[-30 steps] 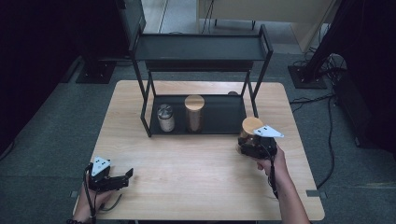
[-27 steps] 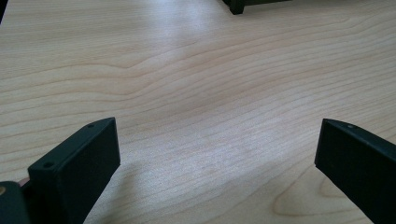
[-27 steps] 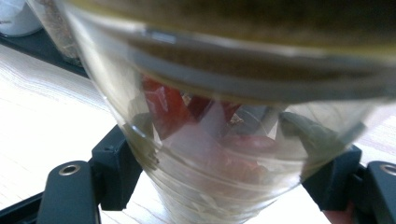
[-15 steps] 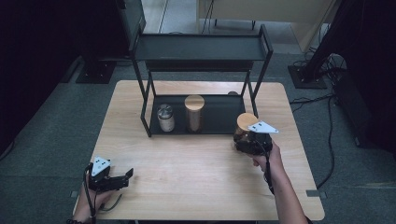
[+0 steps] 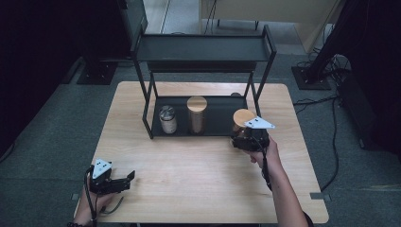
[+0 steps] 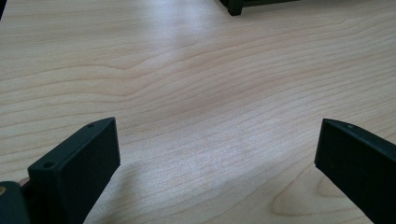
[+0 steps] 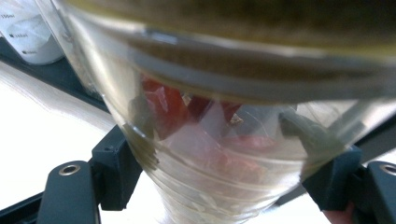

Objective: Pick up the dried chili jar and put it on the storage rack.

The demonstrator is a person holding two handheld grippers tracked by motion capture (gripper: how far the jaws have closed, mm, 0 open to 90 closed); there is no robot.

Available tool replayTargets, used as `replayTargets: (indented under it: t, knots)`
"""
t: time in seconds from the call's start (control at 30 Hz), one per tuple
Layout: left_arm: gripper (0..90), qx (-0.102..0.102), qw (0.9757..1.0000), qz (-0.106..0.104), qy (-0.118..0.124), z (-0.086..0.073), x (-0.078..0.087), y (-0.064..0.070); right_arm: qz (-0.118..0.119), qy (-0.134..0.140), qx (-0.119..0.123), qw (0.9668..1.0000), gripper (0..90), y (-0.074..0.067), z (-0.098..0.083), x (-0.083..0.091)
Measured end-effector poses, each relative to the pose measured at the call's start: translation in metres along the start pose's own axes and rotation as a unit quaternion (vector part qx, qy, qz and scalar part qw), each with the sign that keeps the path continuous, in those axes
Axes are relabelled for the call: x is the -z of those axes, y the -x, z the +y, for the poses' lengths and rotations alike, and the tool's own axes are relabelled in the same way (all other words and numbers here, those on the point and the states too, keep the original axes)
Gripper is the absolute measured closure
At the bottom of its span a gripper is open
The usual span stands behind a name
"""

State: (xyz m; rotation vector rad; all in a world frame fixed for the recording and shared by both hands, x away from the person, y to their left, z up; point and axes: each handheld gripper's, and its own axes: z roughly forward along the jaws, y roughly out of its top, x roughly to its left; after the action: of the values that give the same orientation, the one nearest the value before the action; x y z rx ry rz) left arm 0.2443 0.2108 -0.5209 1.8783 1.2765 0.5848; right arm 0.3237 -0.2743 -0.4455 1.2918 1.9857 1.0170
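Two views settle it. High view: my right claw [image 5: 242, 138] pinches the jar [image 5: 243, 121] upright, just off the rack [image 5: 203, 128]'s lower tray's right front corner (left claw [image 5: 124, 178] spread, far off). Right claw view: the jar [image 7: 224, 140] sits clamped, the rack's tray close behind.

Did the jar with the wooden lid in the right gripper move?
Yes. The jar, held in the right gripper, has moved left and toward the rack, from beside its right leg to the edge of its bottom shelf.
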Motion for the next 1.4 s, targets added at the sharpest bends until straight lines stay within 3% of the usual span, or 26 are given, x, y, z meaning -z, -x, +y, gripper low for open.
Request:
replayTargets:
  t: [1.4]
  knots:
    - [0.4,0.003,1.0,-0.001,0.002,0.0,0.0,0.0,0.002,-0.009,-0.004,1.0,24.8,-0.002,0.033,-0.043]
